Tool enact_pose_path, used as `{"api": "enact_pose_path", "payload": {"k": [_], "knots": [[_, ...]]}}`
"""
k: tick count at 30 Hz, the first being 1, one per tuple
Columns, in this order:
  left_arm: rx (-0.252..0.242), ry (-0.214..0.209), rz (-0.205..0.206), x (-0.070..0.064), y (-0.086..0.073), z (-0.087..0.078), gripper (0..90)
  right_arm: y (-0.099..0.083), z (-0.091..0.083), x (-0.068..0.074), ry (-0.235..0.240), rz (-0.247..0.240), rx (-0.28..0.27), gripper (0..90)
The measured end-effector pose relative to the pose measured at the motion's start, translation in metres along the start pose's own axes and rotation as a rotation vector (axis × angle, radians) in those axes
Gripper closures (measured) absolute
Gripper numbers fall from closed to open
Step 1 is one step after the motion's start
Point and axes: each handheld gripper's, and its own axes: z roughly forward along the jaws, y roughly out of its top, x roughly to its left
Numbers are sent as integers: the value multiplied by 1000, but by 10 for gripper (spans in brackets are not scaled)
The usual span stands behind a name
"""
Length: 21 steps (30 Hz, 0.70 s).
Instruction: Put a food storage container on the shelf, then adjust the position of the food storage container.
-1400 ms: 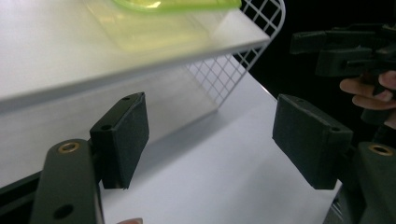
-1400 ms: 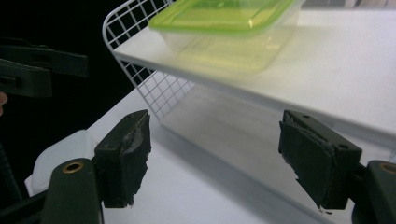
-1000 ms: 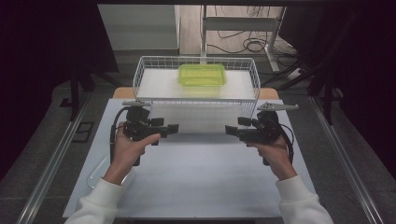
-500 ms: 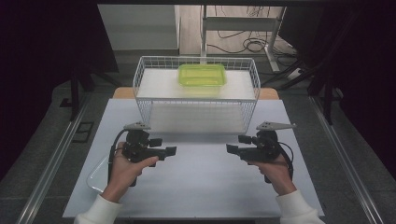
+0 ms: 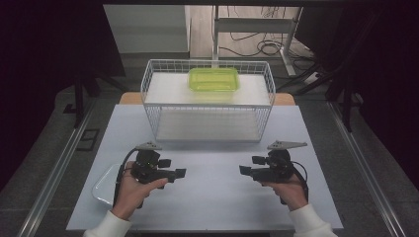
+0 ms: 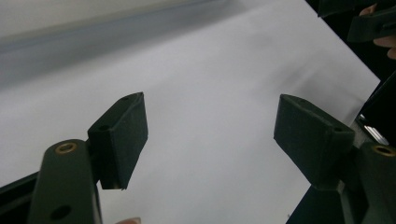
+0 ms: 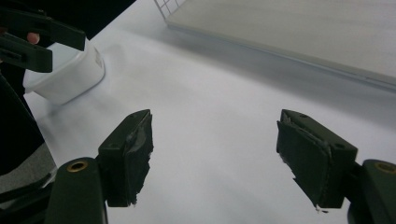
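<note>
Black left tongs (image 6: 210, 135), right tongs (image 7: 215, 149) agape, empty; rounded white container (image 5: 104, 185) beside left.

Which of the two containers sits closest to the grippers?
The white container, on the table beside the left gripper. The green container sits far off in the wire basket.

Two forearms in white sleeves reaching in from below, left gripper (image 5: 179, 173) and right gripper (image 5: 243, 170) held level, pointing inward at each other, well apart, jaws spread wide, nothing between.
</note>
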Motion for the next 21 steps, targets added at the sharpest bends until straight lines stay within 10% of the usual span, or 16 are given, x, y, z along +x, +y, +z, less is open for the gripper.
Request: {"api": "enact_pose_path", "payload": {"k": [21], "knots": [[-16, 21, 17, -8, -13, -21, 251, -8, -11, 7, -42, -2, -20, 269]]}}
